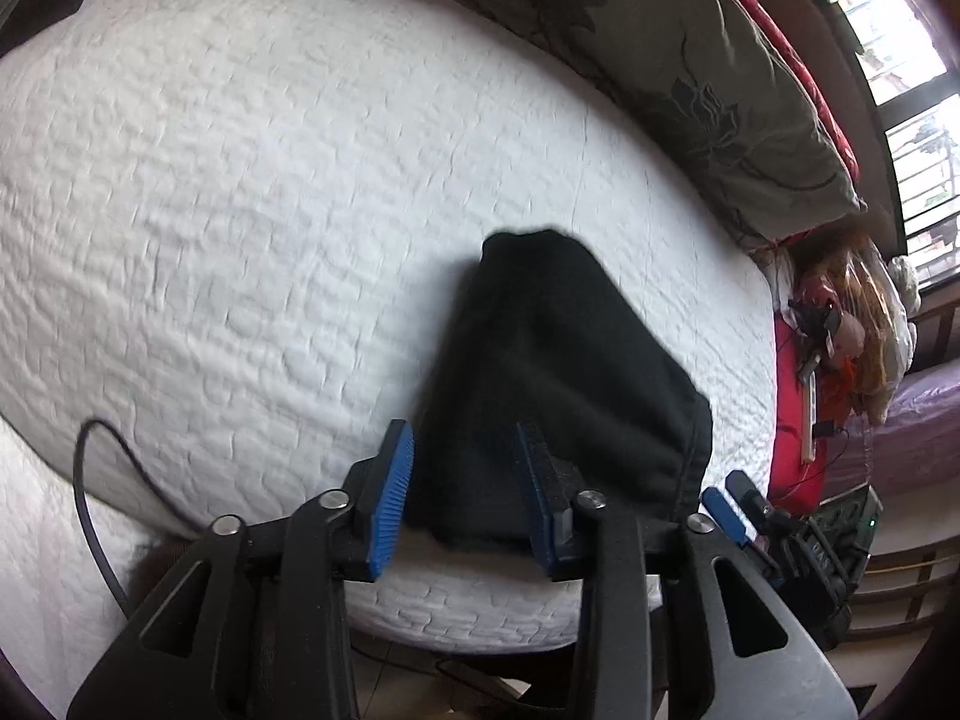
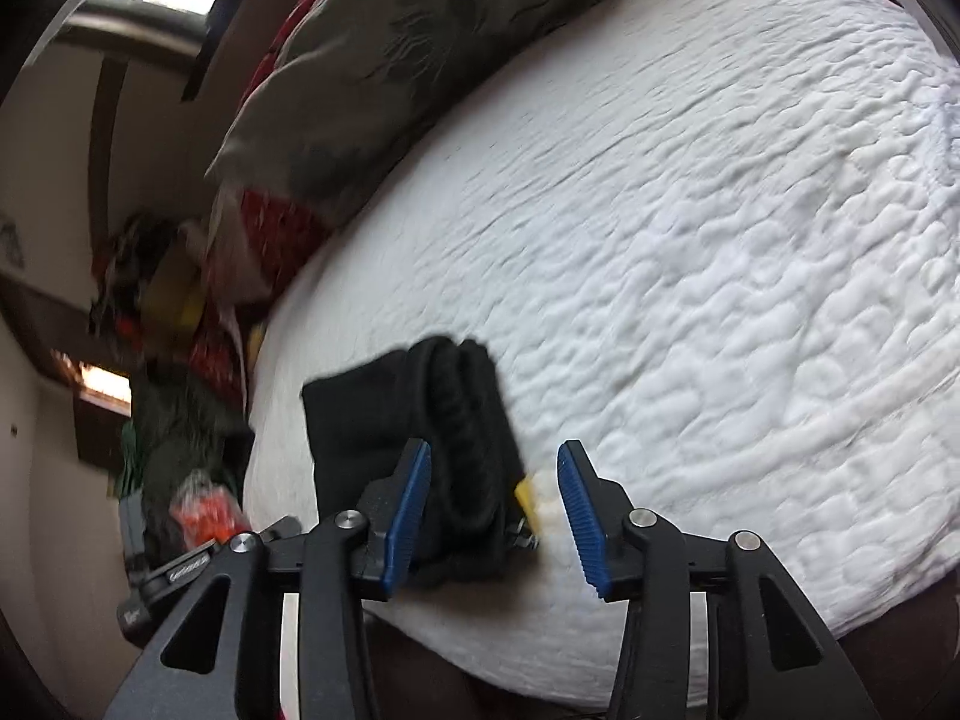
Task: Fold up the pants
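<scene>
While the folded black pants (image 1: pixel 558 384) lie on the white quilt (image 1: pixel 240 210), both grippers, left gripper (image 1: pixel 465 498) and right gripper (image 2: pixel 495 510), hover at six o'clock, jaws spread, gripping nothing.

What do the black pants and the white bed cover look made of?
Black pants: soft matte knit, probably fleece or cotton jersey; light-absorbing surface, thick rounded folds, stitched hem. White bed cover: quilted padded fabric, probably cotton or polyester; puffy stitched pebble pattern, dull finish.

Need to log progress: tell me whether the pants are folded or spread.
Folded: the black pants lie as a compact bundle on the white quilt.
</scene>
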{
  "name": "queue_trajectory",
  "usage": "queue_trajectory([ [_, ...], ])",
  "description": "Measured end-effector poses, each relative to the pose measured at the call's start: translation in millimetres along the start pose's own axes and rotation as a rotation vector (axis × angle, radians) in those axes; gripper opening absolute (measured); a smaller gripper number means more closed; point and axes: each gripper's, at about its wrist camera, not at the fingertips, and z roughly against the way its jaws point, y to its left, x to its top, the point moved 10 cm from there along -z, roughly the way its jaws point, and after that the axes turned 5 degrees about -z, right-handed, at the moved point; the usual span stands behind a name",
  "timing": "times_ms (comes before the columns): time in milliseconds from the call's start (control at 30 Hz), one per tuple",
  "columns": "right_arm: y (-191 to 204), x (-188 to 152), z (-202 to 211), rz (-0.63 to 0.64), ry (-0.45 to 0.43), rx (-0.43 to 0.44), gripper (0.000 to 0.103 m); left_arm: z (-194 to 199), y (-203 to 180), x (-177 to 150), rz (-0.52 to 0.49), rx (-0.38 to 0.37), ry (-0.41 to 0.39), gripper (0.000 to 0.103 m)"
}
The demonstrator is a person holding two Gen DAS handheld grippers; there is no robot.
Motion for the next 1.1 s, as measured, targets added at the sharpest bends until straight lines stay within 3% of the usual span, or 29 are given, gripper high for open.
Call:
queue_trajectory([
  [67, 2, 5, -3, -0.010, 0.003, 0.002, 0.047, -5, -3, 13, 0.001, 0.006, 0.003, 0.048],
  [233, 21, 12, -20, 0.028, 0.006, -0.003, 0.054, -22, -16, 37, 0.023, -0.009, 0.031, 0.048],
  [533, 33, 10, -61, 0.068, 0.037, -0.043, 0.054, -50, -30, 53, 0.008, 0.050, 0.046, 0.048],
  [600, 33, 10, -65, 0.094, 0.029, -0.060, 0.046, -54, -31, 59, -0.017, 0.101, 0.034, 0.044],
  [633, 36, 10, -68, 0.103, 0.037, -0.047, 0.034, -55, -31, 61, -0.018, 0.105, 0.032, 0.036],
  [833, 62, 25, -61, 0.152, -0.033, -0.002, 0.030, -55, -21, 74, 0.011, 0.142, -0.001, 0.032],
  [933, 55, 23, -71, 0.188, -0.013, -0.059, 0.029, -59, -18, 69, 0.000, 0.136, 0.022, 0.032],
  [1033, 38, 18, -78, 0.138, 0.017, -0.066, 0.032, -60, -21, 67, -0.017, 0.151, 0.026, 0.033],
  [1067, 36, 18, -77, 0.127, 0.018, -0.064, 0.041, -59, -23, 67, -0.017, 0.146, 0.028, 0.033],
  [1100, 35, 17, -75, 0.111, 0.027, -0.059, 0.043, -58, -26, 68, -0.018, 0.138, 0.030, 0.033],
])
